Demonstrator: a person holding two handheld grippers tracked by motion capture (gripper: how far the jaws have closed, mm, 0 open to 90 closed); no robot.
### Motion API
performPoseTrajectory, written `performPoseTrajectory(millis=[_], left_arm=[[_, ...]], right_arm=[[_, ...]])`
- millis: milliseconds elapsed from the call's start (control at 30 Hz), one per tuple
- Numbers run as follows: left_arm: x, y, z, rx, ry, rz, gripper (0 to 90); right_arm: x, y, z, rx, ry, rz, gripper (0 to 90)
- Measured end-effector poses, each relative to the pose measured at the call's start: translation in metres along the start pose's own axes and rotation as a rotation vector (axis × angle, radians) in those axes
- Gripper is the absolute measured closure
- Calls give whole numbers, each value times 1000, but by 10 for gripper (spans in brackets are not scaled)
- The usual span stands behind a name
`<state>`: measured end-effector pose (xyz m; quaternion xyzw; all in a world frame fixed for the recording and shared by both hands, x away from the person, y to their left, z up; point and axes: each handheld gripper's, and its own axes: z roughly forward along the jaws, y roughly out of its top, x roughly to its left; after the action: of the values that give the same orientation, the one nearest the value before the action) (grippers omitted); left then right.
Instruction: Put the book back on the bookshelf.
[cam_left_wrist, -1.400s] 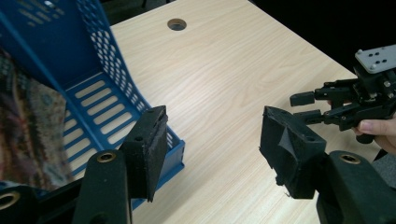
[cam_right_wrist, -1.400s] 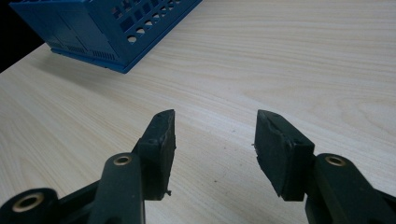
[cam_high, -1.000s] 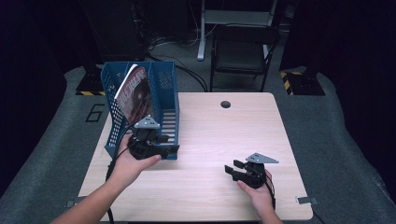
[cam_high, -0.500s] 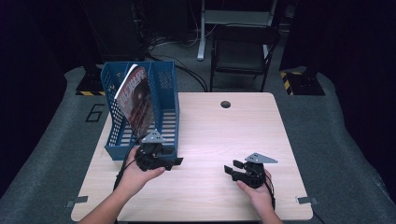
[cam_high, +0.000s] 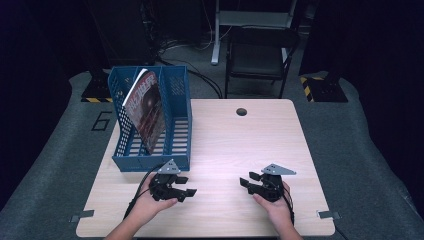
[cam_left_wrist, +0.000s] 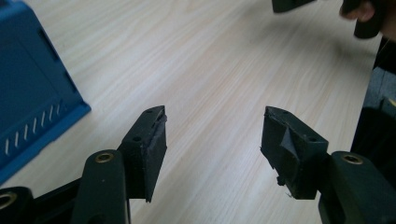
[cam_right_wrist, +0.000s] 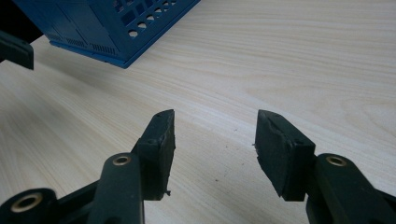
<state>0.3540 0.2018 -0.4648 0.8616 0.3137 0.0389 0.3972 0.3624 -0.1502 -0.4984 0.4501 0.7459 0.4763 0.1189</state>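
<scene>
Table: pale wood-grain laminate, smooth, soft sheen. File rack: blue plastic, perforated walls, slight gloss. Magazine in rack: glossy paper cover. Left gripper: matt black plastic jaws, pad faces rough and chipped at edges, brass-coloured metal rivets. Right gripper: same matt black, worn pads. Floor: grey carpet, rough.

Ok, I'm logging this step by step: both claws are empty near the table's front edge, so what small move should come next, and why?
Probably none beyond resting. The magazine stands tilted inside the blue file holder, the left claw and right claw are both open with nothing between the jaws, low over bare table. If anything, settle both down.
</scene>
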Motion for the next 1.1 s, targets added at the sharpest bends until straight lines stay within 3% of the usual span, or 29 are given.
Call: performPoseTrajectory(millis=[133,267,333,367,467,800,1100], left_arm=[[2,-11,4,-2,-7,1,400],[5,-19,12,-16,-30,-40,398],[6,-21,16,0,-32,-32,396],[6,-24,20,13,-7,-2,396],[6,-26,24,37,14,9,396],[5,-26,34,54,3,-4,379],[3,-27,38,71,7,10,365]], right_arm=[[1,0,1,1,1,2,477],[1,0,1,2,7,0,476],[1,0,1,2,8,-1,477],[0,0,2,4,8,-9,477],[0,0,2,6,5,-6,477],[3,0,5,10,5,-17,476],[2,1,6,14,11,-15,476]])
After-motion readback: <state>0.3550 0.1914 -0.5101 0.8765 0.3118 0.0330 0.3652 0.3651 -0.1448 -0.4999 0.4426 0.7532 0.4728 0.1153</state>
